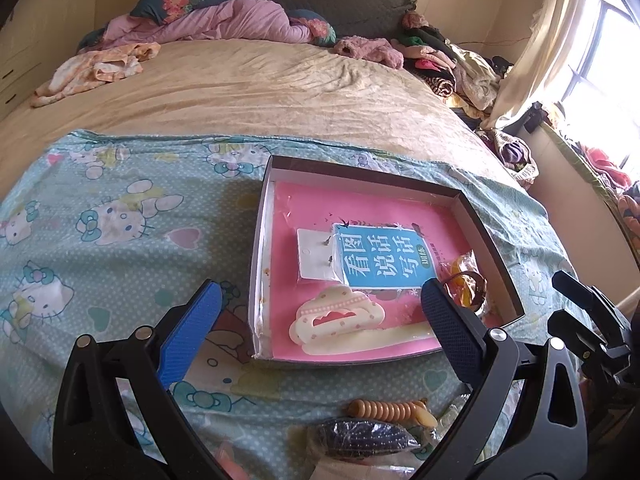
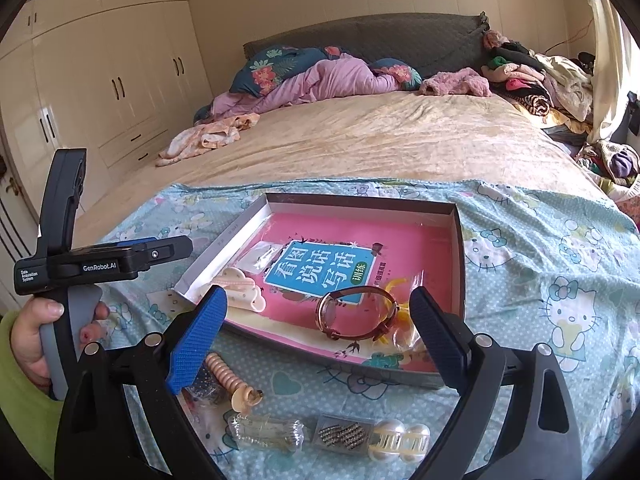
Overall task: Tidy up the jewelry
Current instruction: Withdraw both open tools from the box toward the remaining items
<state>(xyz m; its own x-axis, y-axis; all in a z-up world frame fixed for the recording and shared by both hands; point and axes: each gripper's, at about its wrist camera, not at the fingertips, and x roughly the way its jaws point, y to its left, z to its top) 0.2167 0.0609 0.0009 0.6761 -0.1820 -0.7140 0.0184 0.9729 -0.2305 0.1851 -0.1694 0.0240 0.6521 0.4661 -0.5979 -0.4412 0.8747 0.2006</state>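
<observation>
- Left wrist view: left gripper (image 1: 320, 320) jaws spread wide, nothing between them, hovering over the near edge of the tray (image 1: 494, 236).
- Tray is a shallow dark-rimmed box lid on the Hello Kitty sheet (image 1: 100, 208), lined with a pink book (image 1: 340, 208) carrying a blue title label.
- Inside the tray: cream cloud-shaped hair claw (image 1: 336, 314) near the front-left, white earring card (image 1: 316, 254) behind it and touching the blue label, wristwatch (image 1: 468, 288) plus a clear bag with something orange at the right side, partly hidden by the right finger.
- Outside the tray, near side: tan spiral hair tie (image 1: 390, 410) and a dark dotted bagged item (image 1: 360, 436), touching each other.
- Right wrist view: right gripper (image 2: 318, 332) also wide open, empty, over the tray's near rim (image 2: 460, 248).
- Wristwatch (image 2: 358, 314) lies on its side in the tray, rose-gold case, brown strap, directly between the fingers but touching neither.
- Loose on the sheet in front of the tray: spiral hair tie (image 2: 228, 378), clear bag with a chain (image 2: 266, 434), rhinestone clips (image 2: 344, 434), pearl hair claw (image 2: 400, 438), in a rough row.
- Left hand (image 2: 38, 332) grips the other tool's handle at the left edge of frame.
</observation>
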